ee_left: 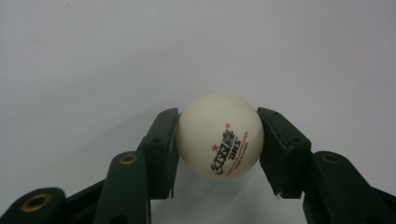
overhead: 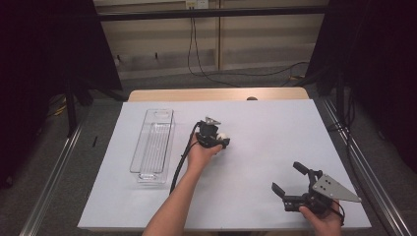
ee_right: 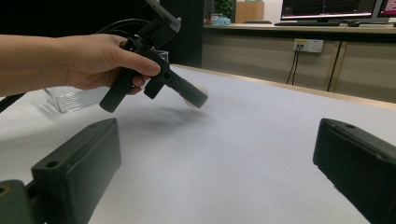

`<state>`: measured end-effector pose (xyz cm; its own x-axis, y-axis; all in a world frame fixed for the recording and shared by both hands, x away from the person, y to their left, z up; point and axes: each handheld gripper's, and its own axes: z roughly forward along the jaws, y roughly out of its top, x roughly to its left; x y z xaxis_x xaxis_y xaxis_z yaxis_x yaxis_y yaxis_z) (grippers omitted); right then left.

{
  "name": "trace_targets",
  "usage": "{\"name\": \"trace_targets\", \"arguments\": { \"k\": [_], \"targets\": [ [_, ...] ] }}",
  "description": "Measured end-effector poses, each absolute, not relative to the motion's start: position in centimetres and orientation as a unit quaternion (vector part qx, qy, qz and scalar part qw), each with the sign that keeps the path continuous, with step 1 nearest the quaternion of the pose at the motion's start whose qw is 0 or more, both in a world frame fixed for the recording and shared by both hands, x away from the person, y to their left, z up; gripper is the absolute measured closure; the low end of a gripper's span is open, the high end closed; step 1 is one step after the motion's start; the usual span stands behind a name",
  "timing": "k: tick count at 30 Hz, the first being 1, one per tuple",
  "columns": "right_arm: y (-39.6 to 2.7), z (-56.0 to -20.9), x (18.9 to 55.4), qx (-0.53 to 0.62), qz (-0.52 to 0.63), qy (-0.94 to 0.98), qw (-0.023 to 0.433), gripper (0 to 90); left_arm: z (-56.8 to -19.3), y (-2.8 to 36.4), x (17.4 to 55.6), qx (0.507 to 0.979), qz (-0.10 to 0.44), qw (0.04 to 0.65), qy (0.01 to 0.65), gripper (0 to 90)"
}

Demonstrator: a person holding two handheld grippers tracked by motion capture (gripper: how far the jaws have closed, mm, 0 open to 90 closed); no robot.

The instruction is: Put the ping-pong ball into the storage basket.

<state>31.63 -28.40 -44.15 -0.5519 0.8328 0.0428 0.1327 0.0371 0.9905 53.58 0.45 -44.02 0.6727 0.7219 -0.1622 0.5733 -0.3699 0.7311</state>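
Note:
A white table-tennis ball [ee_left: 219,135] with red and black print sits squeezed between the two black jaws of my left gripper [ee_left: 218,117], which is shut on it. From above, that gripper [overhead: 222,141] is near the table's middle, with the ball [overhead: 223,137] at its tip. The right gripper view has the left gripper [ee_right: 187,93] hanging a little above the white surface, with its shadow beneath it. My right gripper [overhead: 286,176] rests at the front right, jaws wide apart and open, nothing between them [ee_right: 219,135].
A long clear plastic bin [overhead: 142,142] lies on the left part of the white table cover [overhead: 275,128], just left of the left hand. It also appears behind that hand as a clear bin [ee_right: 70,99]. The left gripper's cable [overhead: 181,162] trails toward the front edge.

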Motion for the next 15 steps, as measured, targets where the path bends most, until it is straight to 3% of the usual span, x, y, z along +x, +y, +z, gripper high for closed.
{"name": "trace_targets", "arguments": {
  "k": [15],
  "targets": [
    [-28.33,-44.15,31.64,0.364,0.587,0.66,0.297,0.6,-43.01,1.37,53.38,0.823,0.091,0.391,0.403,51.1]
  ]
}}
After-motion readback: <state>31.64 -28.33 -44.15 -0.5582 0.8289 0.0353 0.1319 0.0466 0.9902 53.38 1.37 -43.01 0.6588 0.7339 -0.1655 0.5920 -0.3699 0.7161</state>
